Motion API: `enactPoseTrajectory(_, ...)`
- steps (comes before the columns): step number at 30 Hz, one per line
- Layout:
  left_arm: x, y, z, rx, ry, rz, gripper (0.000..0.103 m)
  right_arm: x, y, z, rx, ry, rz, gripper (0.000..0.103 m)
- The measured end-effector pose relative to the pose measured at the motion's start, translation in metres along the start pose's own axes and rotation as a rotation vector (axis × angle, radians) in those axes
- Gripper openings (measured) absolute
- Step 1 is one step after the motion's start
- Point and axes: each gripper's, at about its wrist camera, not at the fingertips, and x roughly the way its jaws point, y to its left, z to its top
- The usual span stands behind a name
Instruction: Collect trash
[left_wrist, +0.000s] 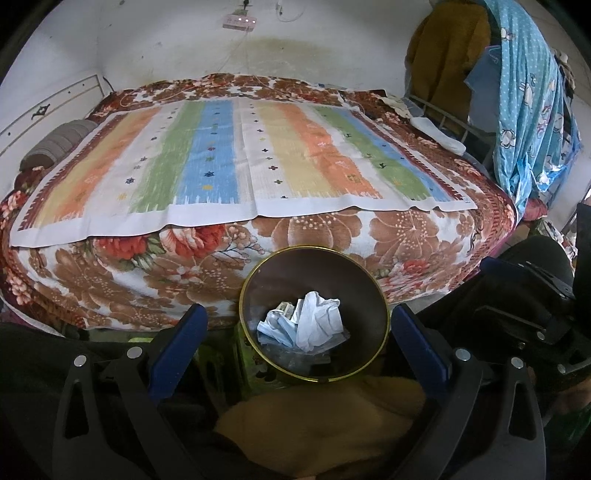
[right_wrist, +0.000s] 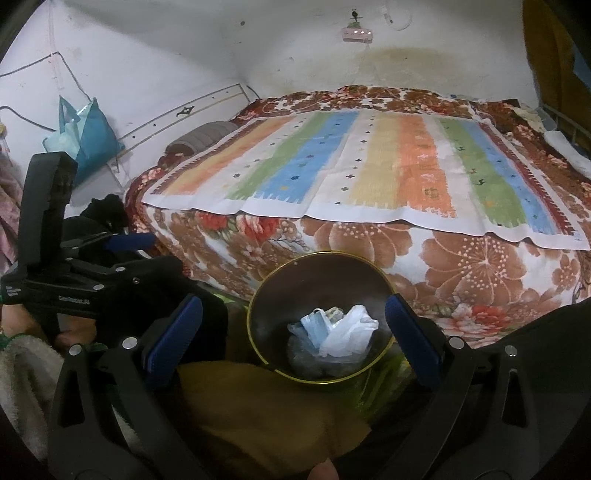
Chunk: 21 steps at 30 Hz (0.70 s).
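A dark waste bin with a gold rim stands against the bed's front edge. Inside lie crumpled white paper and a blue face mask. My left gripper is open just above the bin, with its blue pads wide apart and nothing between them. In the right wrist view the same bin holds the white wad and the mask. My right gripper is also open and empty over the bin. Each gripper's black body shows at the edge of the other's view.
A bed with a floral blanket and a striped cloth fills the view behind the bin. A mustard-coloured fabric lies just in front of the bin. Blue dotted fabric hangs at the right, and a teal bag hangs on the left wall.
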Motion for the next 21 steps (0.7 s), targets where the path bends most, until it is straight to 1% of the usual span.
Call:
enactPoseTrajectory(10, -0.0004, -0.0004, -0.0007, -0.001, 0.000, 0.002, 0.097, 0.0014, 0.0008, 0.0001, -0.002, 0.006, 0.004, 0.095)
enactPoseTrajectory(14, -0.0004, 0.0019, -0.0040, -0.019, -0.003, -0.004, 0.097, 0.0016, 0.0007, 0.0000, -0.002, 0.007, 0.004, 0.095)
enactPoseTrajectory(21, 0.0019, -0.0007, -0.0080, -0.007, 0.001, -0.004, 0.097, 0.0034, 0.0062, -0.0035, -0.006, 0.011, 0.013, 0.095)
